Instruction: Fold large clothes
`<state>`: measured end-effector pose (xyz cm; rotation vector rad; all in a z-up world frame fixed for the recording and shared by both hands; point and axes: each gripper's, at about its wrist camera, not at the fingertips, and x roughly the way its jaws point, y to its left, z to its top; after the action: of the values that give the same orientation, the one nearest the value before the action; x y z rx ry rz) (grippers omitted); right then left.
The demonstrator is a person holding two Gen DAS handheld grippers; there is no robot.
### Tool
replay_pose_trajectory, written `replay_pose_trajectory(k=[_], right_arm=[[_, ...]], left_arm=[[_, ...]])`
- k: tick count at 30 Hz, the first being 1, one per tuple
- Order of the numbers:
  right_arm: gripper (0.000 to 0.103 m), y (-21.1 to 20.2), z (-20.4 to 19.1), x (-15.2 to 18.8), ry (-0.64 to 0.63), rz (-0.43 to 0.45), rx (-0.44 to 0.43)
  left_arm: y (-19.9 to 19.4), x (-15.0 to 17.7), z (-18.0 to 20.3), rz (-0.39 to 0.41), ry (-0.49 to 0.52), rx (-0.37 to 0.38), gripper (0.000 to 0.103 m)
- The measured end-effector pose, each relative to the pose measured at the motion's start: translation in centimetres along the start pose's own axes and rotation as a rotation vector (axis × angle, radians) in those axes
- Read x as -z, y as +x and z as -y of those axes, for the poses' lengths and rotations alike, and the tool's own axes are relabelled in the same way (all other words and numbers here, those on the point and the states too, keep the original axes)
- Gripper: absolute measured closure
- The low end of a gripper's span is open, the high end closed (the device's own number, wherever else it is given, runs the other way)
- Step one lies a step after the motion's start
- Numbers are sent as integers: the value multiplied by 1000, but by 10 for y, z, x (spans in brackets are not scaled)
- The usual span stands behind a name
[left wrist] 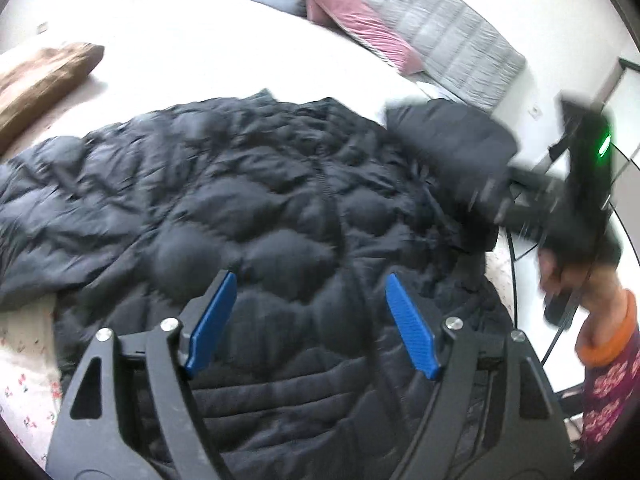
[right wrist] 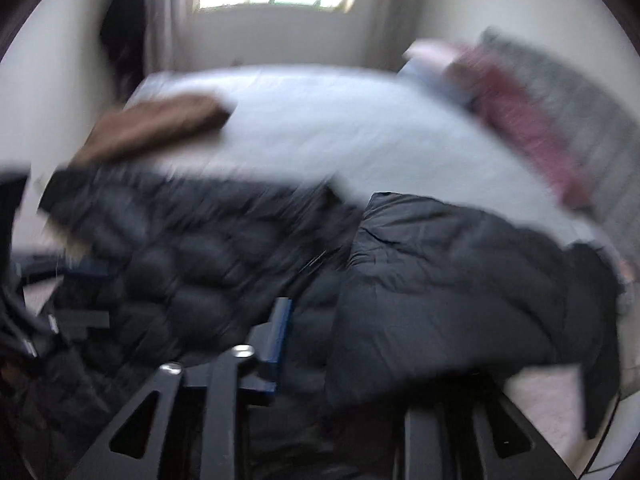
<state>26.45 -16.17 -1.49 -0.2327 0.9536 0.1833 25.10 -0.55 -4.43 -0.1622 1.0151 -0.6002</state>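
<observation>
The bed [left wrist: 224,52] carries a pale sheet and serves as the work surface. On its near half lies the task's thing, a black quilted jacket [left wrist: 248,208], front side up, with its zip [left wrist: 326,184] running down the middle. The hem end is nearest the left-hand camera and the collar end is farther up the bed.

One sleeve [left wrist: 452,140] is already laid across the body on the side toward the right gripper; the other side spreads flat toward the brown garment [left wrist: 44,76] at the bed's edge. A pink cloth [left wrist: 360,16] and a grey blanket [left wrist: 448,28] lie well apart from the jacket, at the far end.

Handling, as a judgement: the jacket is padded and puffy, so it should be light for its bulk, soft, and springy. Folds will tend to lift again unless pressed. The shell looks smooth and probably slippery. Take hold at a seam, the hem, or a cuff, where the layers are thin and firm, not on a plump quilted panel.

The left gripper [left wrist: 310,322] hangs over the lower body of the jacket with its blue pads [left wrist: 408,324] wide apart and nothing between them.

The right gripper [left wrist: 516,204] is seen from the left camera as a dark blur held by a hand [left wrist: 568,280] beside the folded sleeve. In its own blurred view only one pad [right wrist: 280,332] shows, so whether it is apart or together cannot be told, nor whether it grips cloth.
</observation>
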Motion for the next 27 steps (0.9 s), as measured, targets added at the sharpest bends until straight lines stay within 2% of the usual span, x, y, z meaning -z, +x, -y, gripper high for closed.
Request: replay_pose_trajectory(k=[1, 2, 4, 7, 11, 13, 15, 18, 22, 24, 27], right_arm=[[50, 18, -7, 10, 7, -72, -32], [46, 32, -12, 16, 14, -128, -53], [46, 59, -23, 38, 32, -260, -102], [46, 64, -19, 61, 78, -314, -158], [32, 31, 7, 74, 177, -255, -250], [30, 3, 26, 82, 221, -207, -304], [29, -20, 42, 90, 245, -169, -314], [27, -48, 64, 96, 259, -130, -256], [27, -67, 94, 107, 274, -110, -128], [27, -71, 107, 113, 301, -103, -121], [27, -70, 119, 116, 345, -77, -110]], left_arm=[[-1, 2, -4, -2, -6, -7, 25], [-2, 4, -7, -7, -7, -15, 25], [0, 6, -10, -19, 0, -30, 25], [8, 5, -3, -30, 19, -43, 25], [17, -2, 15, -37, 53, -29, 25], [26, -5, 30, -44, 79, -22, 25], [38, -6, 47, -57, 113, -17, 25], [59, -5, 81, -73, 188, -27, 25], [89, -5, 124, -86, 287, -20, 24], [108, -3, 144, -100, 328, -34, 24], [135, -1, 164, -108, 370, -95, 24]])
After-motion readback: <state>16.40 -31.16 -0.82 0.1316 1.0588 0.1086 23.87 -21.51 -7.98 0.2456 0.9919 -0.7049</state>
